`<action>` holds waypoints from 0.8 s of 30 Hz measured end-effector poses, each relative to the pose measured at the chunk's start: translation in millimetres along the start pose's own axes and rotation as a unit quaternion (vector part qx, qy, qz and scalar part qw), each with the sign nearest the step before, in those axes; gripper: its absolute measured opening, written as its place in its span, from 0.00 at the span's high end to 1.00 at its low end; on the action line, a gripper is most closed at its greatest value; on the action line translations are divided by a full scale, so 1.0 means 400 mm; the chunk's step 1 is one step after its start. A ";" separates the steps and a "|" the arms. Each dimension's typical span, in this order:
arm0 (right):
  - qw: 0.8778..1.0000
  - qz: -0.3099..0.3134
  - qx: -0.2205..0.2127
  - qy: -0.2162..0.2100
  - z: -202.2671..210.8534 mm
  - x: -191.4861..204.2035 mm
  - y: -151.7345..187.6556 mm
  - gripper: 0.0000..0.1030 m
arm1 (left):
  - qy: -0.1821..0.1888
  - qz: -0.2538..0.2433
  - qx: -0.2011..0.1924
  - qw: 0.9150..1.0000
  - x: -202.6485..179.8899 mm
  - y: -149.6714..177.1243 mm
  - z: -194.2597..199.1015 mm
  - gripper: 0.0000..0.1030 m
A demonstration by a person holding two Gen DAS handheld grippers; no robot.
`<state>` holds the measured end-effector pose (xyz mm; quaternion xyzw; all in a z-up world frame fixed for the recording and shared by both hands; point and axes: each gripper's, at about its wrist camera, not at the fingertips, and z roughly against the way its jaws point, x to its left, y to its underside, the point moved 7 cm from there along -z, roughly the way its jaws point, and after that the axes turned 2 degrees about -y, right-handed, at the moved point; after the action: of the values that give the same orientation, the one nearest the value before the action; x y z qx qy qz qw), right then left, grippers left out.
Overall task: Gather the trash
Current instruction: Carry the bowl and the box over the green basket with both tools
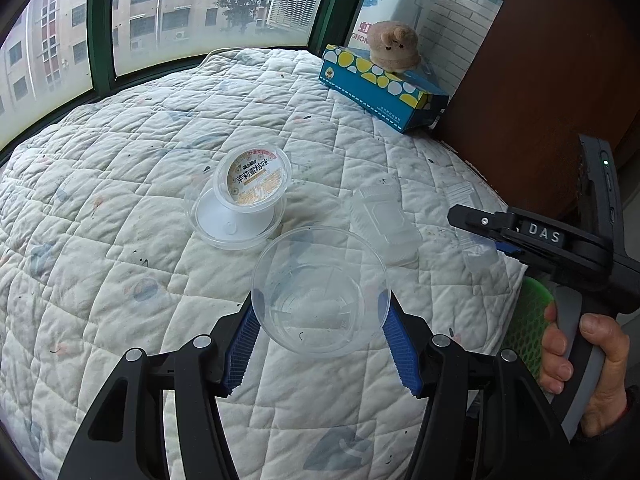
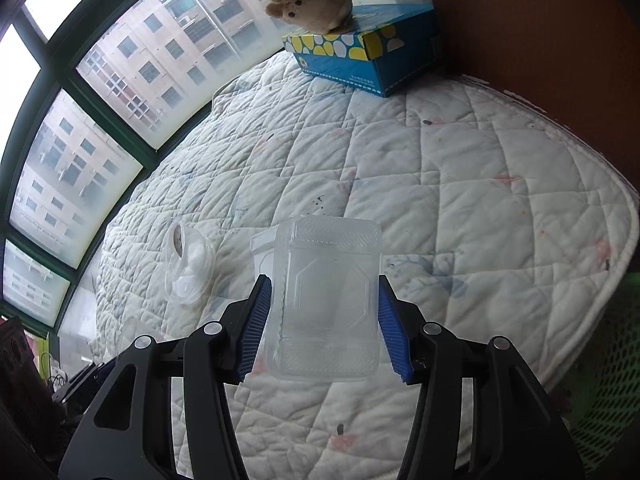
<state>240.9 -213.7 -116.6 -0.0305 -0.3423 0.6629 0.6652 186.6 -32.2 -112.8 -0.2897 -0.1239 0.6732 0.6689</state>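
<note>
A clear round plastic bowl (image 1: 320,292) sits between the blue pads of my left gripper (image 1: 320,312), which is closed on its sides just above the white quilt (image 1: 120,200). A clear rectangular clamshell box (image 2: 326,300) sits between the pads of my right gripper (image 2: 324,312), which grips its sides. The box also shows in the left wrist view (image 1: 384,224), with the right gripper (image 1: 480,228) beside it. A labelled jelly cup (image 1: 252,178) leans in a clear round lid (image 1: 236,220) on the quilt; it also shows in the right wrist view (image 2: 188,264).
A blue tissue box (image 1: 384,88) with a brown plush toy (image 1: 394,46) on it stands at the far right corner, also in the right wrist view (image 2: 360,60). A brown cabinet (image 1: 540,80) borders the right side. A green mesh basket (image 2: 604,380) sits off the quilt's right edge. Windows run behind.
</note>
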 end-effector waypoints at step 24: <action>0.974 -0.146 -0.029 0.173 0.375 -0.463 0.388 0.48 | 0.071 -0.066 -0.001 0.995 -0.232 0.020 0.022 0.44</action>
<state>53.8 -424.1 -155.7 -0.1132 -0.2422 0.5328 0.8029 169.3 -121.0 -89.6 -0.3287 -0.0952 0.6051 0.7189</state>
